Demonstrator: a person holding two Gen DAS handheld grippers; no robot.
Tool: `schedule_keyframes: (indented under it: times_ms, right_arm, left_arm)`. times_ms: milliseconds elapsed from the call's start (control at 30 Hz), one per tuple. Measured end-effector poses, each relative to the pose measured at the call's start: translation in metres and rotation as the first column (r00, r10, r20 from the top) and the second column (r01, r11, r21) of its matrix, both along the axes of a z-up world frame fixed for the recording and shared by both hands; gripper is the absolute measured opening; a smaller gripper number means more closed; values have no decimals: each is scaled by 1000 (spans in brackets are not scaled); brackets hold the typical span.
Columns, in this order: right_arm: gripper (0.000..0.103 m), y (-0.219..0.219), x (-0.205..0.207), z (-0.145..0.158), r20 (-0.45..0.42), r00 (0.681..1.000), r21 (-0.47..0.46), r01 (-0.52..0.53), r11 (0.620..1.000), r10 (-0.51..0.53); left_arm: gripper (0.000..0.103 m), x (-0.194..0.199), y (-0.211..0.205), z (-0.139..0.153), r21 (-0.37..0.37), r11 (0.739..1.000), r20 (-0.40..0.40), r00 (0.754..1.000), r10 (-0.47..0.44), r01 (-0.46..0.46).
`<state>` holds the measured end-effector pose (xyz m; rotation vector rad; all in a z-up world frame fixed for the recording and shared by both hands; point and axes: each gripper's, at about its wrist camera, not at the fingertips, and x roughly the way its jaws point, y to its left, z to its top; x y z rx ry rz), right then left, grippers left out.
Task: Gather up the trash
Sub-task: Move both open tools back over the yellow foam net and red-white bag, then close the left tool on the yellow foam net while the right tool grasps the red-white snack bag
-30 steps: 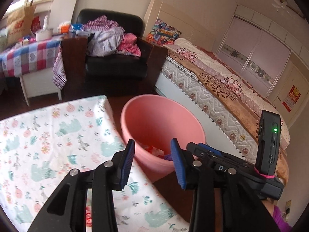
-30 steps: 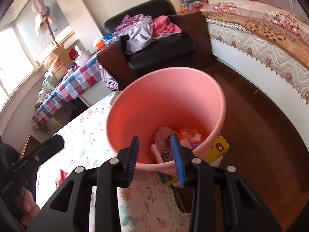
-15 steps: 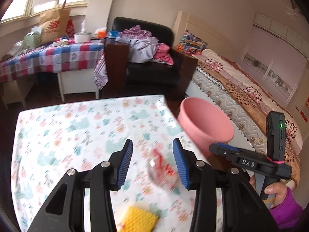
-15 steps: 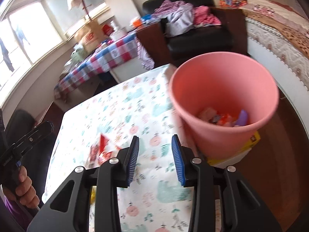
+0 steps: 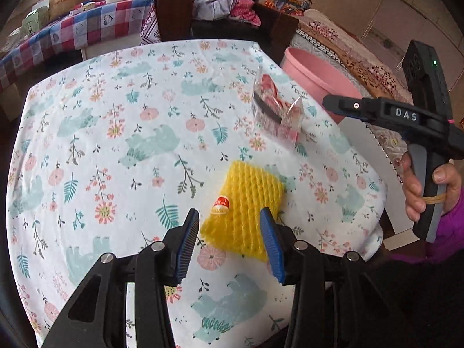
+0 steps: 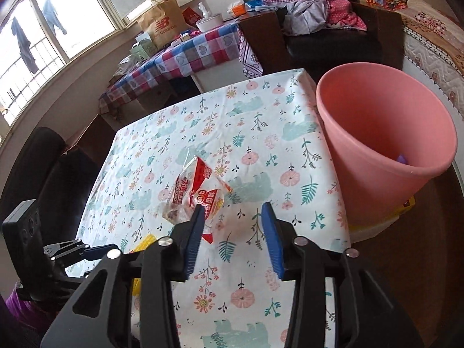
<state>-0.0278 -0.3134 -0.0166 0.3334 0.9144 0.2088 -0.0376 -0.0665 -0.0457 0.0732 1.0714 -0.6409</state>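
1. While the yellow net (image 5: 246,208) lies flat on the table (image 5: 116,133), the left gripper (image 5: 230,243) hovers over it, jaws apart and empty.
2. The wrapper (image 6: 200,194) lies just ahead of the right gripper (image 6: 232,235), also spread and empty.
3. Risk: the light net may slide or snag the cloth if pinched shallow.
4. The bin (image 6: 385,150) stands beside the table's right edge; nothing blocks the way.

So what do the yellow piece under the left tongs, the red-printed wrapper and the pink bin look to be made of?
Yellow piece: apparently soft foam netting, matte, judging by its open honeycomb mesh; a small red-and-white label sits on it.
Red-printed wrapper: thin clear plastic film, glossy and crinkled, with the tablecloth visible through its unprinted parts.
Pink bin: likely moulded plastic, with a smooth, even wall, a faint sheen and a rolled rim.
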Motion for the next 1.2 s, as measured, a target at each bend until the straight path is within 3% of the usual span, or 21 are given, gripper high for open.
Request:
schedule_keyframes:
  times_ms: [100,167,267,467,667,767,933,1133,1200]
  right_arm:
    - [49,8,2,-1,-7,999,-4,-33,999,32]
    - [49,13,5,-2,-14,999,0,-47,999,47]
    - [49,22,10,-2,-21,997,4,-73,997,73]
    - [49,27,23,1,-15,996,27,-93,995,94]
    - [49,4,36,6,-18,998,217,-53,975,58]
    - [49,0,43,3,-46,998,180,-24,983,33]
    - [49,7,51,-31,-155,987,191,-20,981,50]
    - [48,26,43,-40,-148,982,195,-86,977,116]
    - [32,31,40,-40,-134,982,187,-107,976,133]
  left_arm:
    - [41,-5,-1,-10,26,999,-1,1000,-22,22]
    - [24,-8,-3,-9,33,999,32,999,-37,36]
    - [8,-11,0,-4,9,1000,60,998,-28,28]
    - [8,-3,14,16,-60,997,105,993,51,-45]
    - [8,1,21,32,-115,989,143,984,110,-94]
    - [8,4,24,35,-132,985,144,981,130,-111]
    - [8,8,26,31,-146,980,124,981,152,-134]
    - [8,7,25,31,-139,981,122,981,152,-134]
    - [8,7,26,32,-141,980,125,980,157,-139]
